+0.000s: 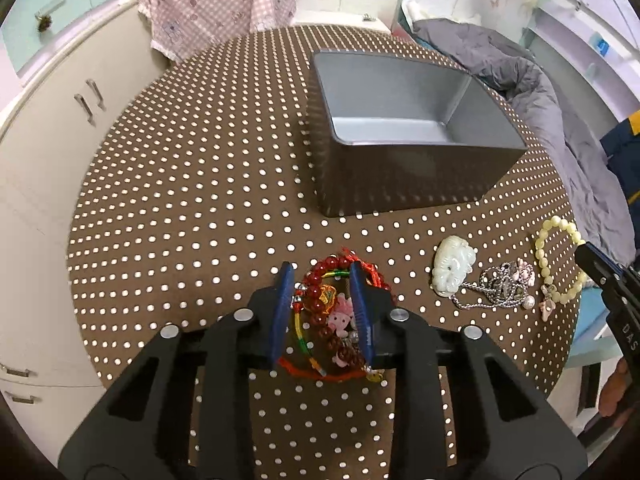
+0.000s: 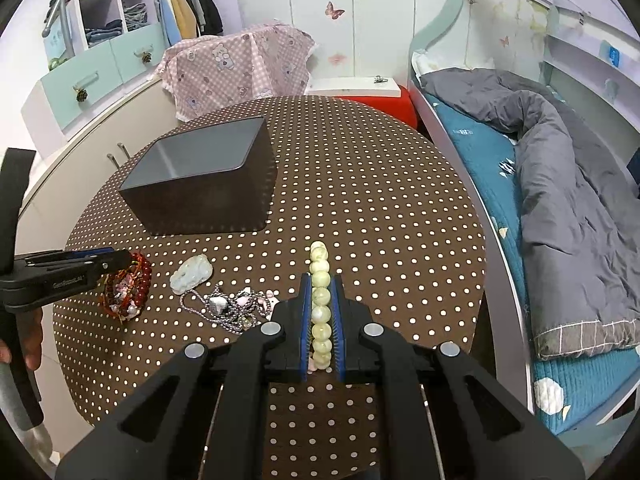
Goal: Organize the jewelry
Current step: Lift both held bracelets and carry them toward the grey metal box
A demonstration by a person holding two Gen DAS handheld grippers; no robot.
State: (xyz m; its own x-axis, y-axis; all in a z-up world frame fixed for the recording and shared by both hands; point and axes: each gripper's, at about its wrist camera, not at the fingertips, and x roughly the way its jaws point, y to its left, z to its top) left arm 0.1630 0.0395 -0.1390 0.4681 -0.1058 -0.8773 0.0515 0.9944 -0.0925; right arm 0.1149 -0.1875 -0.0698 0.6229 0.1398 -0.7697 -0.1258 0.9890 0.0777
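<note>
Left tongs (image 1: pixel 322 280): parted, blue pads straddling the red bead bracelets (image 1: pixel 340 312); no firm pinch could be confirmed.
Right tongs (image 2: pixel 321 292): clenched on the pale yellow bead bracelet (image 2: pixel 320 300), its beads running in a line between the pads.
Red bead bracelets: heaped with coloured cords and a pink charm, near left part of the worktop (image 1: pixel 200 200).
Jade pendant (image 1: pixel 454 266): lay right of that heap, beside the tangled silver chain (image 1: pixel 496 286).
Grey box (image 1: pixel 404 132): open-topped, far centre of the worktop, nothing seen inside.
</note>
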